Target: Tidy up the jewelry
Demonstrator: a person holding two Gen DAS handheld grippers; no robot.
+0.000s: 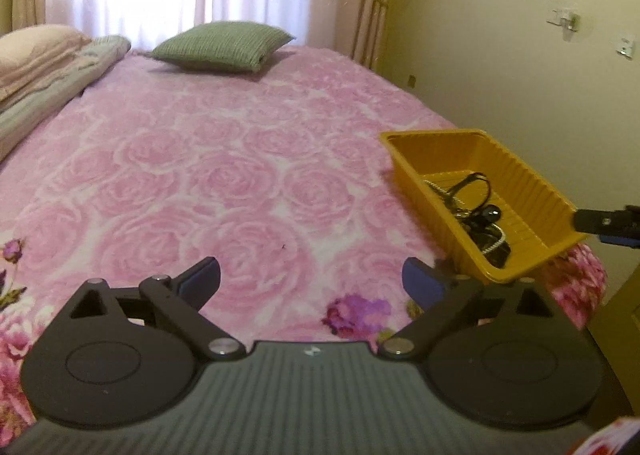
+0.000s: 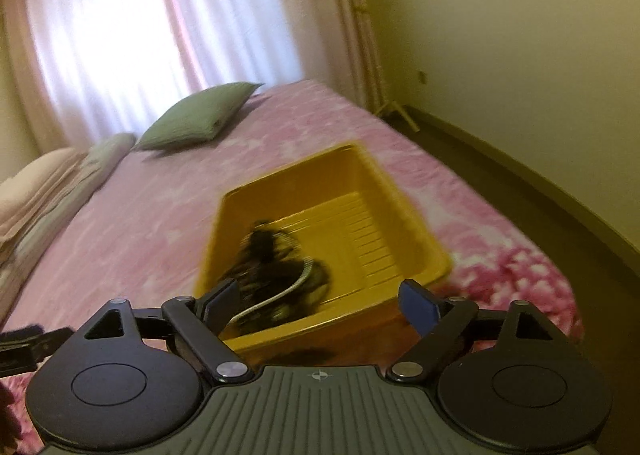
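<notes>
A yellow plastic tray point(image 1: 532, 191) sits on the pink rose bedspread point(image 1: 224, 183) near the bed's right edge. A tangle of dark jewelry point(image 1: 480, 215) with a silver chain lies in it. My left gripper point(image 1: 310, 279) is open and empty over the bedspread, left of the tray. A finger of my right gripper point(image 1: 604, 221) shows at the tray's near right corner. In the right wrist view the tray point(image 2: 404, 195) and the jewelry point(image 2: 280, 271) are blurred. My right gripper point(image 2: 320, 305) is open, its fingers standing over the tray's near rim.
A green cushion point(image 1: 224, 45) lies at the head of the bed, with folded bedding point(image 1: 44, 67) to its left. Curtains cover the window behind. A wall and dark floor point(image 2: 540, 191) run along the bed's right side.
</notes>
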